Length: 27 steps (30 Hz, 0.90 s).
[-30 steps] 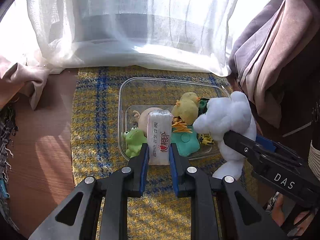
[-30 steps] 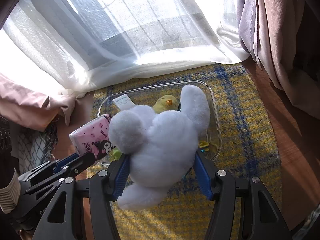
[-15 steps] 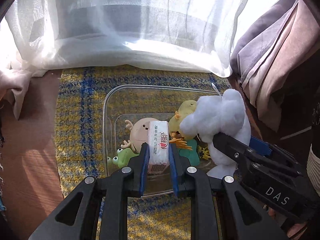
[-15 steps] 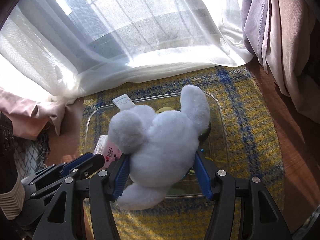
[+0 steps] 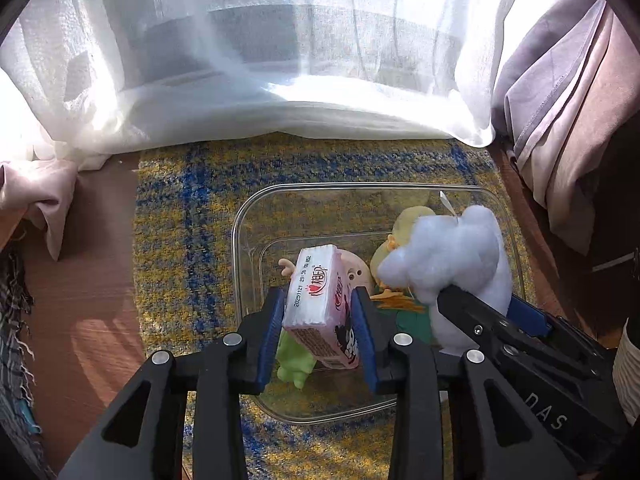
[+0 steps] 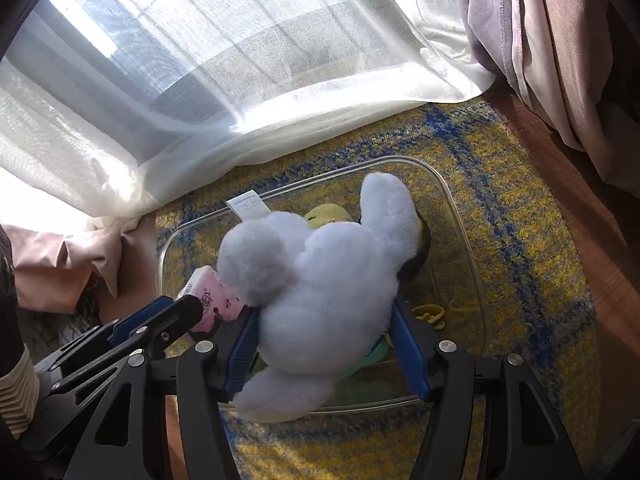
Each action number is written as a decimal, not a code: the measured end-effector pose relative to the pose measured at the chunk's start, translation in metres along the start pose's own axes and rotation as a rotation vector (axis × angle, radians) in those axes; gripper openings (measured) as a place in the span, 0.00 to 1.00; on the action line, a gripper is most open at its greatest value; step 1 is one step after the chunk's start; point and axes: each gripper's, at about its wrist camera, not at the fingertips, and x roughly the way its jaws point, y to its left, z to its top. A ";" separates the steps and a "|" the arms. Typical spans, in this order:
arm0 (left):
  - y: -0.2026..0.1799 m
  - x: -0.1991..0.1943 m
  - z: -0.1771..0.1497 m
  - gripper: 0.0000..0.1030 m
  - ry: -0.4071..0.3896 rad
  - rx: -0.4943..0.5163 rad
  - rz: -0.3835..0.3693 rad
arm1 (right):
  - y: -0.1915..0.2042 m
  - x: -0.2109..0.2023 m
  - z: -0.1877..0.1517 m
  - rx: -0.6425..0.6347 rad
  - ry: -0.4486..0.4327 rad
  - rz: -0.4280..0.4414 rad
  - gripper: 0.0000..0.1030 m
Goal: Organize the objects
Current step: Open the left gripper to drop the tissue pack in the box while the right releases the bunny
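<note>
The left tongs (image 5: pixel 318 326) have just been opening, and the pink tissue pack (image 5: pixel 318 300) sits tilted between their parted blue pads over the clear bin (image 5: pixel 240 264), no longer pinched tight. The right tongs (image 6: pixel 324 344) stand wide, their pads pressed on the white plush (image 6: pixel 324 292), held above the same bin. In the bin on the yellow-blue rug (image 5: pixel 184 240) lie a green frog toy (image 5: pixel 294 360) and a yellow duck (image 5: pixel 404 232).

One tissue pack (image 5: pixel 318 294), one bin (image 5: pixel 240 240), several plush toys (image 5: pixel 452 256)
</note>
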 end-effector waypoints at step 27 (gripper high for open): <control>-0.018 -0.039 -0.028 0.69 -0.113 0.033 0.049 | -0.015 -0.028 -0.029 -0.116 0.070 -0.096 0.13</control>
